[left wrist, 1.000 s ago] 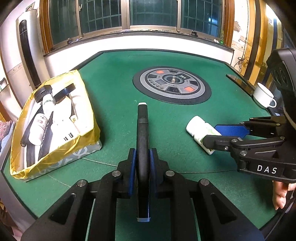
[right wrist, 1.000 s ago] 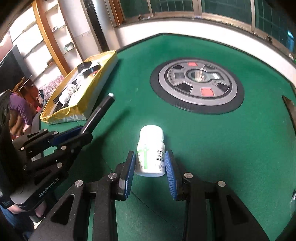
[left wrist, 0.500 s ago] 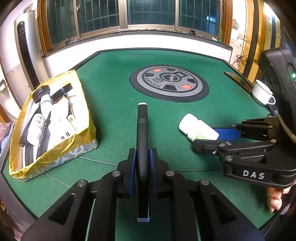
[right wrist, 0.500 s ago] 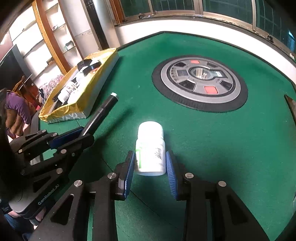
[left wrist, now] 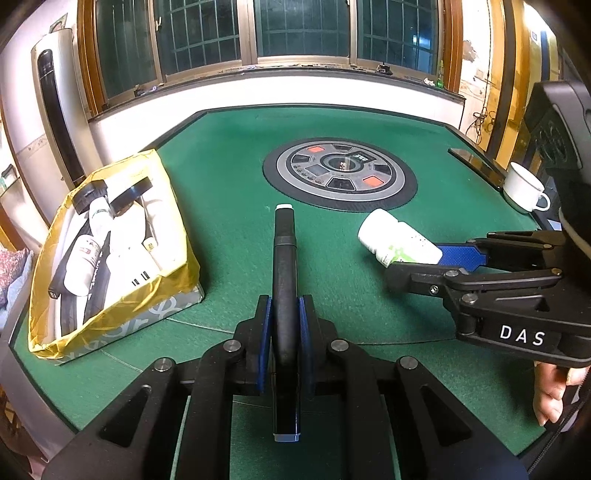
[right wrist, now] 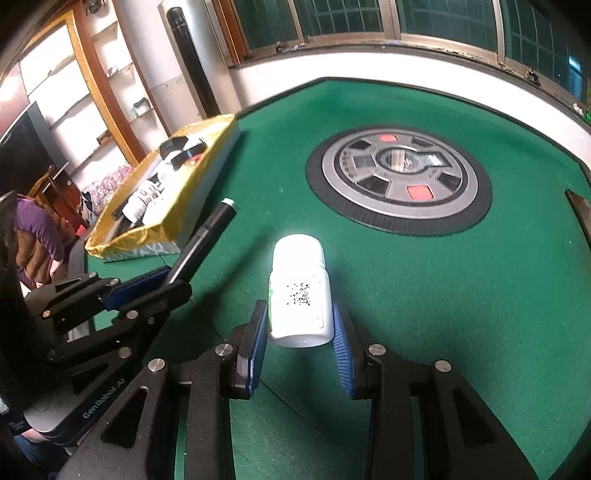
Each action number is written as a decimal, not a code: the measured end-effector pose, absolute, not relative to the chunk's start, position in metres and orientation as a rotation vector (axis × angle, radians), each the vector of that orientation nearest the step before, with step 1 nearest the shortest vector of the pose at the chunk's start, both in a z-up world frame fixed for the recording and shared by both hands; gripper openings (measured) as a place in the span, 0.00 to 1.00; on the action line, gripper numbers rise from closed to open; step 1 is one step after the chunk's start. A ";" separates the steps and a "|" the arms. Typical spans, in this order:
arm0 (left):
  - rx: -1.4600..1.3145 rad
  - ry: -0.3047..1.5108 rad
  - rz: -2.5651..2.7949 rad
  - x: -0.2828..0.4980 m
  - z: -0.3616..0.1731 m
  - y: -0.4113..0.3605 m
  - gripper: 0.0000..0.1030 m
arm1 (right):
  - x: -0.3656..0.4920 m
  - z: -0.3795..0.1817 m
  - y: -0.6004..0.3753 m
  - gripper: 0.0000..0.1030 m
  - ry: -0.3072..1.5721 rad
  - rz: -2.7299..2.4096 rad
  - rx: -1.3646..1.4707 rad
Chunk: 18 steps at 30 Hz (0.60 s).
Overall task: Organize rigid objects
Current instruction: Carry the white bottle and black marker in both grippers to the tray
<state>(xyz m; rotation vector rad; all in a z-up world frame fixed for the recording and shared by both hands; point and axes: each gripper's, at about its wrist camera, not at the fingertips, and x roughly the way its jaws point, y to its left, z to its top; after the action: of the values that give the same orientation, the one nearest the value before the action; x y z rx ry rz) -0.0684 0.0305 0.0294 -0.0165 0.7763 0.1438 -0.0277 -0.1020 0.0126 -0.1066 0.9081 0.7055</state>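
Both views bright and mostly sharp, strong fisheye bending with dark corners. White bottle (right wrist: 300,291) blown out with glare on its cap. Soft shadows on green table (left wrist: 229,155). Windows (left wrist: 303,29) dark; shelves (right wrist: 74,85) slightly blurred.

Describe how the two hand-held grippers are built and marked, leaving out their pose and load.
Both are matte black plastic linkages with silver pivot bolts and ribbed blue pads on the fingers. The right hand-held gripper carries white "DAS" lettering on its side and a bulky black housing behind. The left hand-held gripper has a grey handle printed "GenRobot.AI". A purple sleeve over brown clothing shows behind it.
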 end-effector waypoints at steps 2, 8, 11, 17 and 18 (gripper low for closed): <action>-0.014 0.775 0.145 -0.069 0.030 0.031 0.12 | -0.030 0.015 -0.102 0.29 0.896 0.712 -0.102; -0.004 0.752 0.154 -0.072 0.036 0.032 0.12 | -0.032 0.020 -0.100 0.29 0.875 0.719 -0.086; 0.002 0.736 0.160 -0.075 0.040 0.033 0.12 | -0.034 0.023 -0.099 0.29 0.867 0.718 -0.078; -0.007 0.712 0.163 -0.080 0.046 0.038 0.12 | -0.038 0.026 -0.094 0.29 0.857 0.724 -0.065; -0.012 0.709 0.164 -0.081 0.047 0.040 0.12 | -0.039 0.027 -0.094 0.29 0.857 0.725 -0.061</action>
<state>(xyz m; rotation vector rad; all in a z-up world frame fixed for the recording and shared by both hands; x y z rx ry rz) -0.0807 0.0399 0.0471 -0.0115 0.7087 0.1640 -0.0386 -0.0938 0.0267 -0.0608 0.8569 0.7250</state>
